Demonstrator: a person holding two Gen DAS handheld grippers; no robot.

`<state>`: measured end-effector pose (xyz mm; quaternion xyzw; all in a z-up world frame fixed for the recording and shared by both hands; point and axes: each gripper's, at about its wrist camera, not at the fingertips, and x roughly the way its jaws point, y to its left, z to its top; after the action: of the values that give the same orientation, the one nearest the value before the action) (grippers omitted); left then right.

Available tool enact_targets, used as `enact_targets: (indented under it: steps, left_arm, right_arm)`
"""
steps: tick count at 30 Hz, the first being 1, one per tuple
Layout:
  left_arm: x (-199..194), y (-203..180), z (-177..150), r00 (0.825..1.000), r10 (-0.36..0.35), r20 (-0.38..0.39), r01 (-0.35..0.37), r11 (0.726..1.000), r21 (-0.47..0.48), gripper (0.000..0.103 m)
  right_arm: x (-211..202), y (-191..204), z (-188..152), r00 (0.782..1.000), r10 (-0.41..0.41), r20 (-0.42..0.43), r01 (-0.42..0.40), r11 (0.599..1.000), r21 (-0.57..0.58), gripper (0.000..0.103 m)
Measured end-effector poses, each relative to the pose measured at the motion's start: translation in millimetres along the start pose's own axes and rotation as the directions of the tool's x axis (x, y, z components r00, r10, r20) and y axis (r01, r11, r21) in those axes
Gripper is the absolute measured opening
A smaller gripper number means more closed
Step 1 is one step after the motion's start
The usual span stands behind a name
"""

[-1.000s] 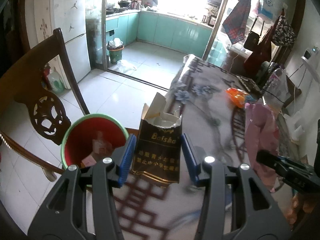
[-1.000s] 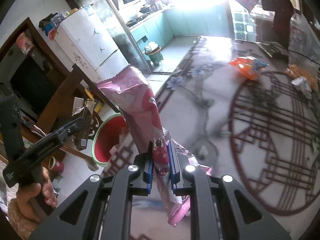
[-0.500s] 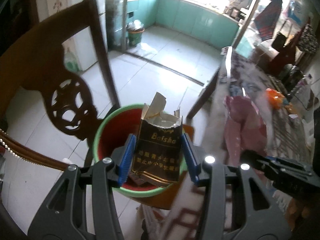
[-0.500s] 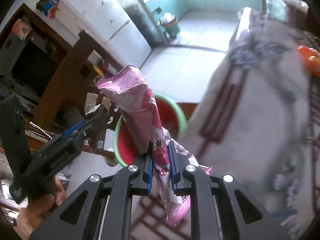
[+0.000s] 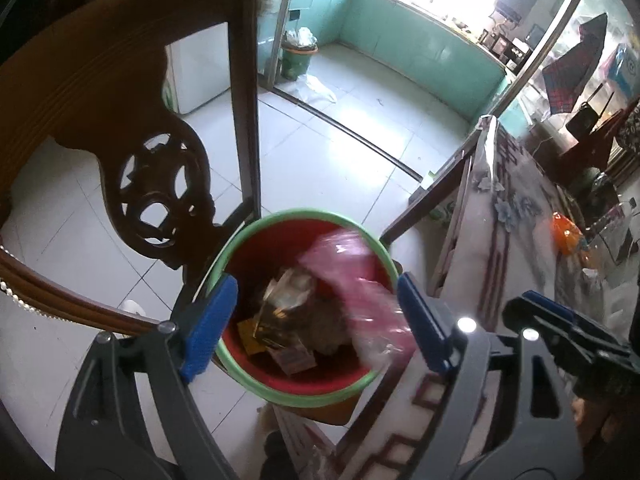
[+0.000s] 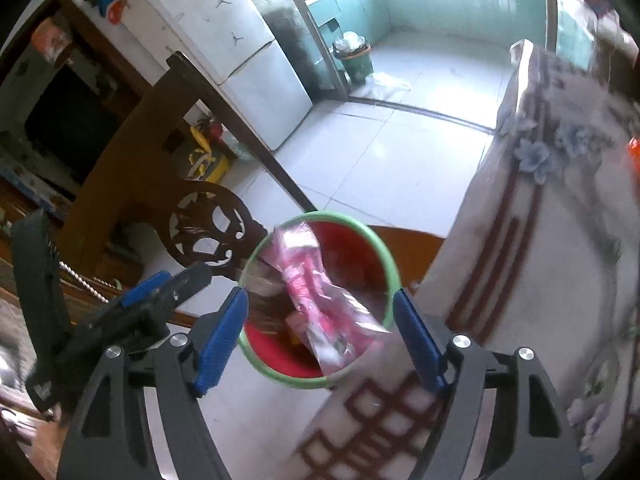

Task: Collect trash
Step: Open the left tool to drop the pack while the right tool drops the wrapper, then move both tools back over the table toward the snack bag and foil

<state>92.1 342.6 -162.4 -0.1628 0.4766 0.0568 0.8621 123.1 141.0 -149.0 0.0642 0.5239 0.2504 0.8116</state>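
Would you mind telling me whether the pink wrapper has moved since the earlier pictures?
Yes. It has left the right claw, whose jaws have just opened, and is dropping into the red bin beside the table.

pink wrapper [image 5: 362, 292] motion-blurred in both wrist views, print unreadable; it covers part of the bin [image 5: 240, 368] floor and far rim. Dark cigarette pack [image 5: 280, 308] in the bin half hidden under it, label too blurred to read. Other scraps in the bin too small to tell. Tablecloth [image 6: 540, 280] smeared in right view. Chair [image 5: 100, 92] cut off by frame edge, seat hidden
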Motion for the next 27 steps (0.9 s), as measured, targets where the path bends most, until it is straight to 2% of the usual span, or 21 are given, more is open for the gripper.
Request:
enact_targets:
  steps: [7,13,16,21,24,27]
  left_arm:
    - [4,-55,-11,0.995,-0.092,-0.037,0.096,0.989,0.108,0.079]
    - [11,-142,-37,0.979,-0.175,-0.102,0.195,0.952,0.235,0.079]
    - [7,-184,-49,0.975,-0.196,-0.104,0.218,0.936,0.277,0.079]
    - [3,-247,-77,0.971,-0.207,-0.116,0.233,0.925,0.300,0.079]
    - [1,-283,-93,0.974,-0.194,-0.112,0.220,0.923,0.316,0.079]
    - [-1,-310,-104,0.974,-0.198,-0.114,0.224,0.925,0.307,0.079]
  right_arm:
    - [-51,-59,-23,0.992,-0.109,0.068,0.104,0.992,0.065,0.069]
    - [-122,-155,-65,0.955,-0.279,0.102,0.256,0.948,0.189,0.069]
    - [-159,-209,-87,0.937,-0.328,0.125,0.284,0.917,0.279,0.069]
    - [-210,-290,-108,0.913,-0.380,0.148,0.312,0.884,0.348,0.069]
    - [-233,-339,-107,0.902,-0.400,0.164,0.319,0.871,0.373,0.069]
    - [-248,-389,-90,0.894,-0.409,0.186,0.309,0.861,0.405,0.070]
